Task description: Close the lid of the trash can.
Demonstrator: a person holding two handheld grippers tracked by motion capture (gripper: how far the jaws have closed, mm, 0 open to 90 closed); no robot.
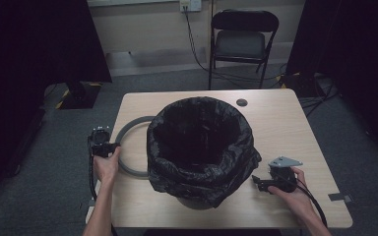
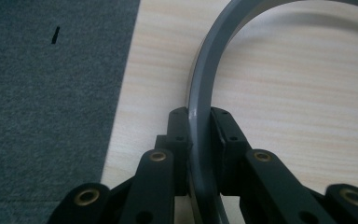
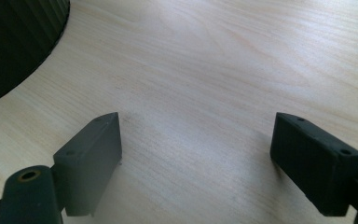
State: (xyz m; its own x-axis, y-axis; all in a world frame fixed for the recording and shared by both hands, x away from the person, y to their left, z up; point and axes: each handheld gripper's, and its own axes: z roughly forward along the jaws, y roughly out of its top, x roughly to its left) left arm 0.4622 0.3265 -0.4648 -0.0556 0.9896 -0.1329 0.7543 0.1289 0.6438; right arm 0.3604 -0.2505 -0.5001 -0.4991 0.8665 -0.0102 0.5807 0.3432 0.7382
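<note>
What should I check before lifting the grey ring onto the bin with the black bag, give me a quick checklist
1. Left gripper clamped on the grey ring: ok, the pads press both sides of the band.
2. Ring free of the bin: cannot tell, the bag hides its right part.
3. Black bag folded over the rim: ok, it drapes outside all round the near side.
4. Right gripper free to help: ok, jaws open over bare table, nothing between them.
5. Bin steady: cannot tell, nothing holds it.

Bare forearms; black grippers point(image 1: 115, 147) with brass-ringed pivots and trailing cables, grey three-cornered plate point(image 1: 285, 162) at lower right.
</note>
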